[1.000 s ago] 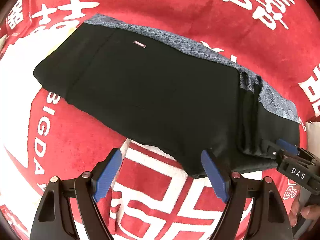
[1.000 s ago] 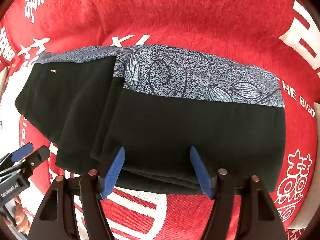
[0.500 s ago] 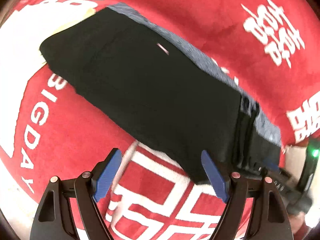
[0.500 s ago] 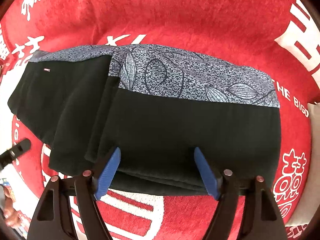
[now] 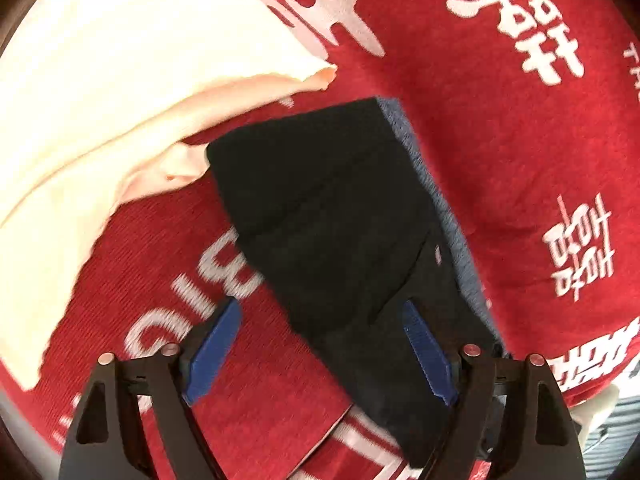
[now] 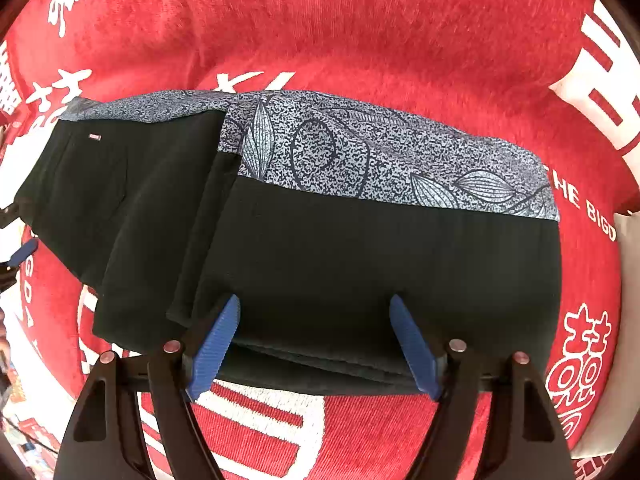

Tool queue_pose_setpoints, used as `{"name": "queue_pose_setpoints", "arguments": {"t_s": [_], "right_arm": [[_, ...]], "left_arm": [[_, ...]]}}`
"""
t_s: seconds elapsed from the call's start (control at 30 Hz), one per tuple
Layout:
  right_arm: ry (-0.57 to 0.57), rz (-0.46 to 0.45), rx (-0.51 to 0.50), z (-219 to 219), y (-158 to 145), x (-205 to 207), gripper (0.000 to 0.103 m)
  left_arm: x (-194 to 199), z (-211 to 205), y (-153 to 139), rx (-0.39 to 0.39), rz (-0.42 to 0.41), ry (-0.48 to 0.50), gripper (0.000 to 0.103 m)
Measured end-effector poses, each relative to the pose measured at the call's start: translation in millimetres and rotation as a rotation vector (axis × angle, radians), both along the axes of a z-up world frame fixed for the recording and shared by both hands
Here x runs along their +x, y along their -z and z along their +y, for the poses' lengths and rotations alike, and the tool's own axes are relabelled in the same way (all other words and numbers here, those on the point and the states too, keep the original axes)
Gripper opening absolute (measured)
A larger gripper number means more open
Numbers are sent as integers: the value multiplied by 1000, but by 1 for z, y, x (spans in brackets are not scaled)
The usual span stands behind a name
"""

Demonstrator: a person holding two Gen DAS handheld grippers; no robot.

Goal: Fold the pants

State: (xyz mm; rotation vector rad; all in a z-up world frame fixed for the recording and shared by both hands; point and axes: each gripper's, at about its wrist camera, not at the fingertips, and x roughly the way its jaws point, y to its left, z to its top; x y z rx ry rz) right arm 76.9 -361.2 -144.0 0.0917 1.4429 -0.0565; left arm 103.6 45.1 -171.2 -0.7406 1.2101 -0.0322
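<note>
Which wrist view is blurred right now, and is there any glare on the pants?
Left wrist view: motion-smeared, the red cloth's lettering streaked, pants edges soft. Right wrist view: sharp, leaf print crisp on the pants, even light, no glare; fisheye bowing in both.

A red blanket (image 6: 360, 32) with white lettering covers the surface; folded black pants (image 6: 360, 264) lie mid-frame, a cream cloth (image 5: 100, 100) upper left.

Even, bright light; no hard shadows. Left wrist view motion-blurred; cream cloth (image 5: 100, 92) overexposed. Right wrist view sharp. Fisheye bending, dark corners.
</note>
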Motion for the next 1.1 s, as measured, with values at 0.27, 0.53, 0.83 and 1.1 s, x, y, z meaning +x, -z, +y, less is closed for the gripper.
{"name": "queue_pose_setpoints", "arguments": {"t_s": [0.27, 0.53, 0.83, 1.1], "right_arm": [[-3, -1, 2, -1, -1, 2, 80], [-6, -5, 1, -1, -1, 2, 80], [-12, -7, -33, 3, -26, 13, 81], [-179, 17, 244, 58, -78, 98, 82]], "left_arm": [[19, -11, -13, -124, -109, 33, 83], [32, -15, 10, -81, -83, 29, 83], [42, -38, -8, 201, -47, 107, 30], [19, -114, -59, 586, -245, 350, 29]]}}
